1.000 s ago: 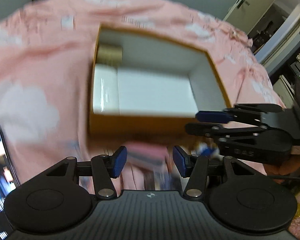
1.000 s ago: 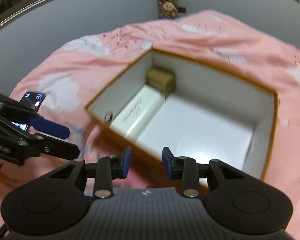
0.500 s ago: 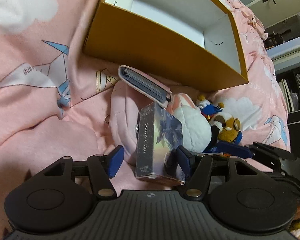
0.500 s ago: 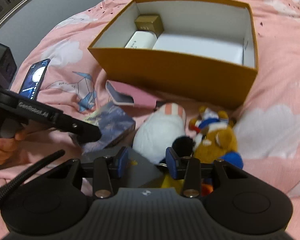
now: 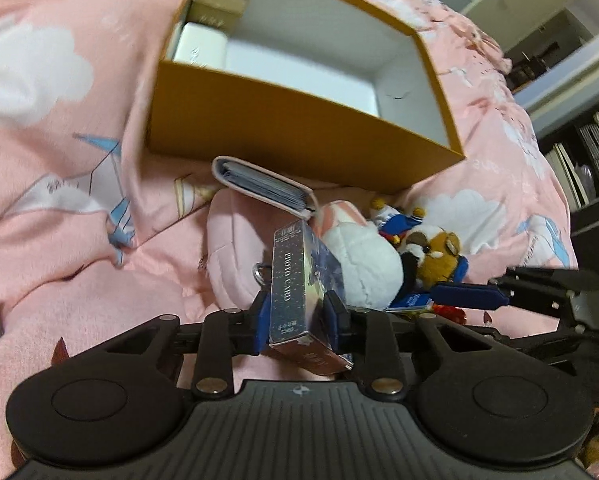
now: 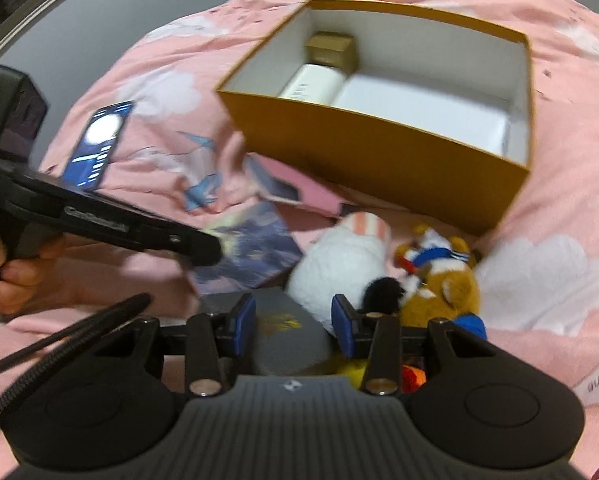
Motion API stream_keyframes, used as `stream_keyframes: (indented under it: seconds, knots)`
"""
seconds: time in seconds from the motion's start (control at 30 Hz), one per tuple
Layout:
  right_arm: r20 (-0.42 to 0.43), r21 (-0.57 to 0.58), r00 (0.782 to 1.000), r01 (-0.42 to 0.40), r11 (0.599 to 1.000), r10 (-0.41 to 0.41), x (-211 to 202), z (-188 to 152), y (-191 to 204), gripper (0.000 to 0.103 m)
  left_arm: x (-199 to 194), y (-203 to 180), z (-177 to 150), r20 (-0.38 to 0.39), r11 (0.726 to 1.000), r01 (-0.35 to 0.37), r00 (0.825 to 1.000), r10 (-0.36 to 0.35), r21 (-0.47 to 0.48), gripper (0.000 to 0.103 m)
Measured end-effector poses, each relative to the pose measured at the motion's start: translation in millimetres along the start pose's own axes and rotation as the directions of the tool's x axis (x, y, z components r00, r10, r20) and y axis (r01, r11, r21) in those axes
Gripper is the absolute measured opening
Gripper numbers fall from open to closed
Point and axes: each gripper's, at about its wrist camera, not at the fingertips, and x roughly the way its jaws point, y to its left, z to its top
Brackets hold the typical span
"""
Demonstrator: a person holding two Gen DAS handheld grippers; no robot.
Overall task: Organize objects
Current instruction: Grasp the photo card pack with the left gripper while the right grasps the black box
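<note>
left gripper (image 5: 299, 318) just clamped the card box (image 5: 299, 280), lift it straight so it clears the box wall (image 5: 299, 136); right gripper (image 6: 293, 326) apart

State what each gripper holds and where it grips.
The left gripper clamps the photo card box across its near end. The right gripper holds nothing.

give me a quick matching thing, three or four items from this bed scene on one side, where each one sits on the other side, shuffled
Things:
1. photo card box
2. white carton
3. phone
4. brown plush

Places:
A. inside the orange box
B. flat on the pink bedding, screen lit
C. between the left gripper pads
D. beside the white plush

Pairs: 1-C, 2-A, 3-B, 4-D
</note>
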Motion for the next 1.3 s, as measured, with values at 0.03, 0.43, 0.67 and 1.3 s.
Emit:
stream_keyframes:
  seconds: [0.03,0.43,0.67,1.3]
  knots:
    - [-0.013,-0.017,1.0,-0.018,1.0,0.018,-1,2,3,0.045,-2,-3,-1,0.003,1.0,0.0,1.0,0.0,0.015,0.029]
    - [-0.224,-0.171,0.975,-0.042,0.984,0.003,31,-1,26,0.069,7,-8,4,-0.056,1.0,0.005,0.998,-0.004,0.01,0.028]
    - [-0.288,-0.21,0.957,-0.051,0.976,-0.012,55,1,31,0.078,25,-6,9,-0.097,1.0,0.0,0.995,-0.002,-0.013,0.036]
    - [-0.158,-0.22,0.987,-0.003,0.975,-0.033,0,19,12,0.038,26,-7,5,-0.053,1.0,0.008,0.999,-0.008,0.009,0.033]
